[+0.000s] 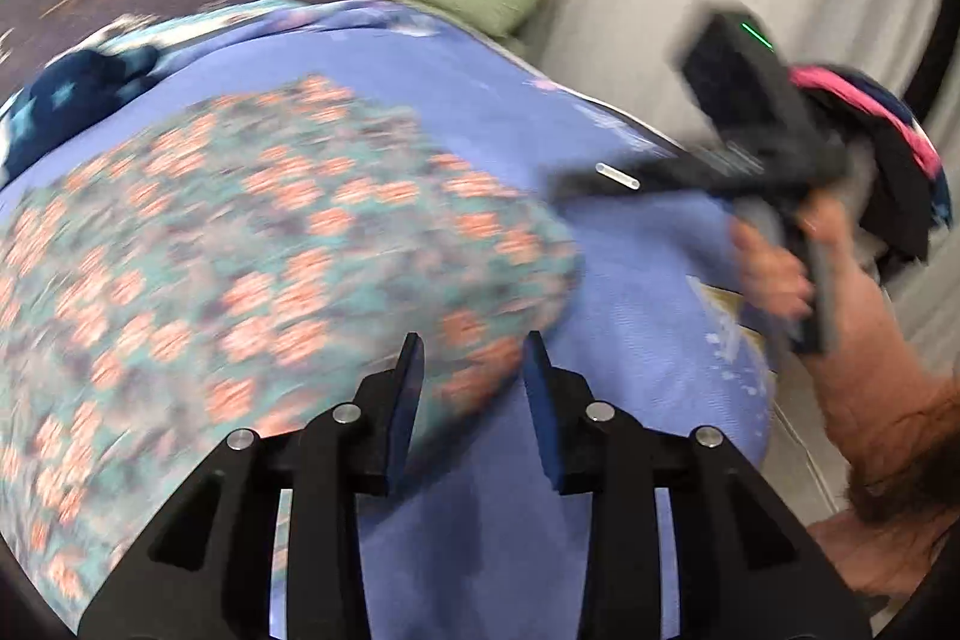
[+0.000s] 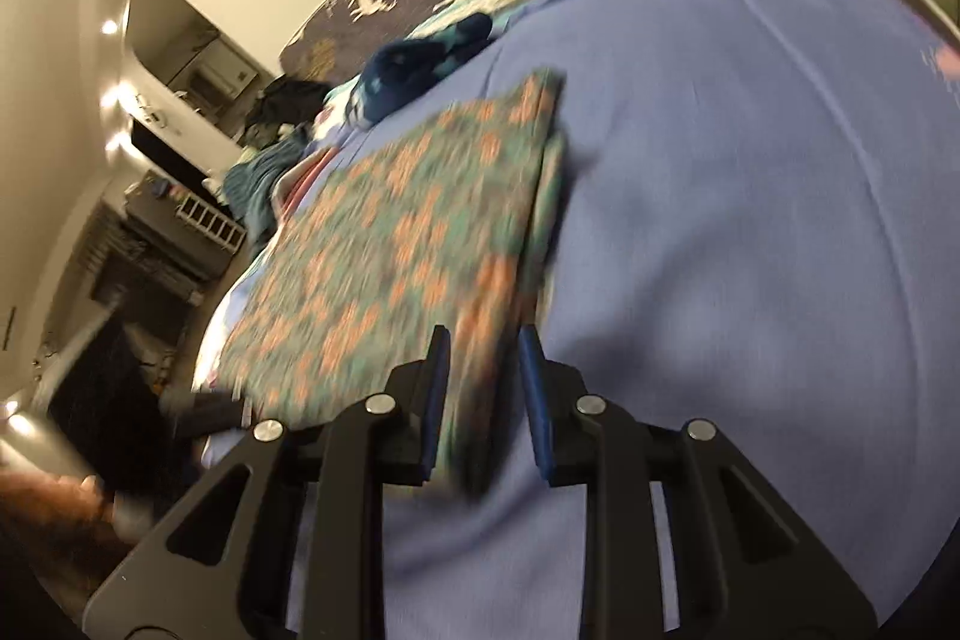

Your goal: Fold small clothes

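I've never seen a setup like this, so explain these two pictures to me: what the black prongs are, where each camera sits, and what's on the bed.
The black prongs are hand-held grippers, one in each of a person's hands, each carrying a camera that looks along its two fingers. One picture comes from the left gripper, the other from the right gripper. Both stand open and hold nothing. On the blue bedspread lies a folded floral garment, with a dark blue garment beyond it. The left view also shows the person's right hand gripping its tool.

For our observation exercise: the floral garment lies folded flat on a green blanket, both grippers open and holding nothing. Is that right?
Not quite: the blanket under the floral garment is blue-purple, not green, as the right wrist view shows. The rest stands: the left gripper and right gripper are open and hold nothing.
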